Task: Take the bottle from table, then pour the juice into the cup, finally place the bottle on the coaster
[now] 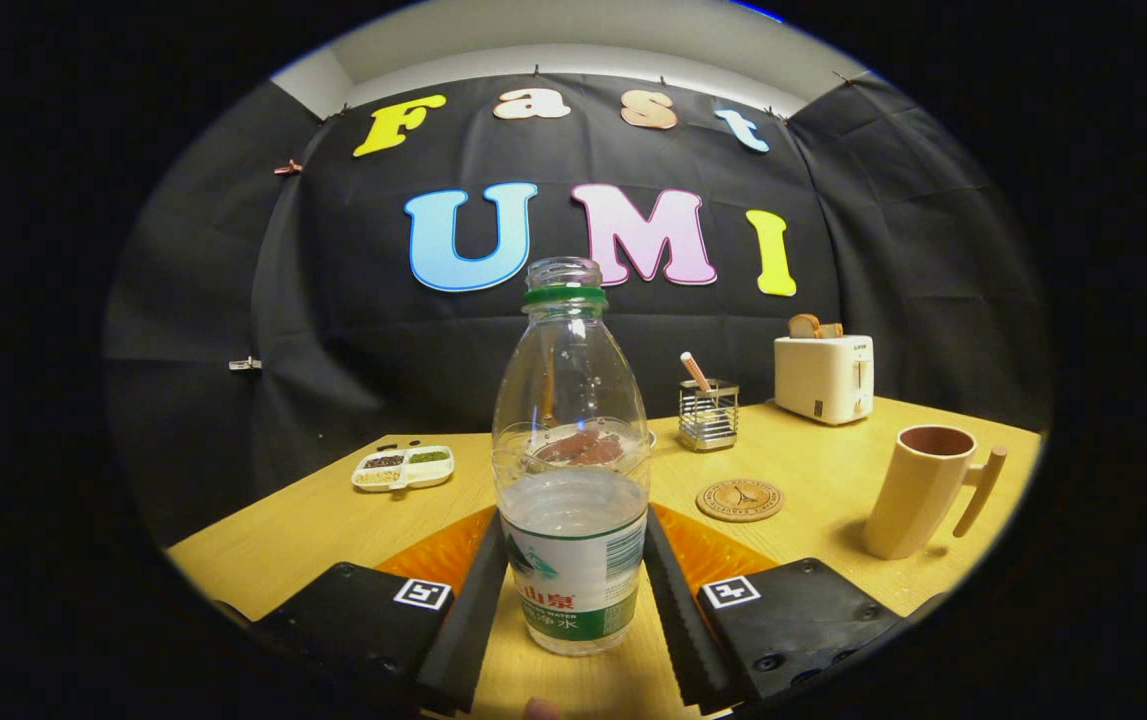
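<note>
Gripper view showed the claw (573,600) pinching the clear uncapped plastic bottle (571,470), both fingers pressed on its labelled sides, its long axis upright between them. Beyond and right stood the beige handled cup (918,490).

Place: a staged recording booth dressed as a kitchen corner.
Walls: black cloth (233,300) clipped up on all sides.
Kitchen props: toaster (823,378) with bread at two o'clock, utensil rack (708,413) at one, divided snack tray (403,467) at eleven.
Surface: pale wooden table (333,530).
</note>
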Available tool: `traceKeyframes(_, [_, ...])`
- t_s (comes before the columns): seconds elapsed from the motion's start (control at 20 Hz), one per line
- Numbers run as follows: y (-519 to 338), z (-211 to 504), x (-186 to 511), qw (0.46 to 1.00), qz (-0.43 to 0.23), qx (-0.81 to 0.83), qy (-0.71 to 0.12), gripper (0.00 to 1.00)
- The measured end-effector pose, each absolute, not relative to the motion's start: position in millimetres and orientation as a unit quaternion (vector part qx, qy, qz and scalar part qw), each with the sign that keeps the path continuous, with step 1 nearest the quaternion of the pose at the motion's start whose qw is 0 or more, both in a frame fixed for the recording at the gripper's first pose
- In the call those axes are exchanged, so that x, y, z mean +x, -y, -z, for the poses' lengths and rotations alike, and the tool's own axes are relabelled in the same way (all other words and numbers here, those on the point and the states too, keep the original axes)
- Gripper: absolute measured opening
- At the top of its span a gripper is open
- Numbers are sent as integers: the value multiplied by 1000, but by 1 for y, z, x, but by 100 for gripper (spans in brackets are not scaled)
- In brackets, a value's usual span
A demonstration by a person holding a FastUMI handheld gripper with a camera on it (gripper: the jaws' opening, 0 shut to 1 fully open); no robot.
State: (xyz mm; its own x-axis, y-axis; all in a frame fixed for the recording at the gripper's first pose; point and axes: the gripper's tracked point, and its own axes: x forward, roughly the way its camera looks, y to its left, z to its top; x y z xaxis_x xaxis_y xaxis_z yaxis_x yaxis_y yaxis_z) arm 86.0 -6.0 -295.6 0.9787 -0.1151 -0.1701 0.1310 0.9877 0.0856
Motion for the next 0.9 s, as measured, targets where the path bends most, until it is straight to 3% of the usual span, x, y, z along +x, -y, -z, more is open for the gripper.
traceKeyframes(0.55, [33, 227, 73, 969, 94, 214, -81, 76])
traceKeyframes(0.9, [71, 225, 58, 940, 111, 308, -96, 76])
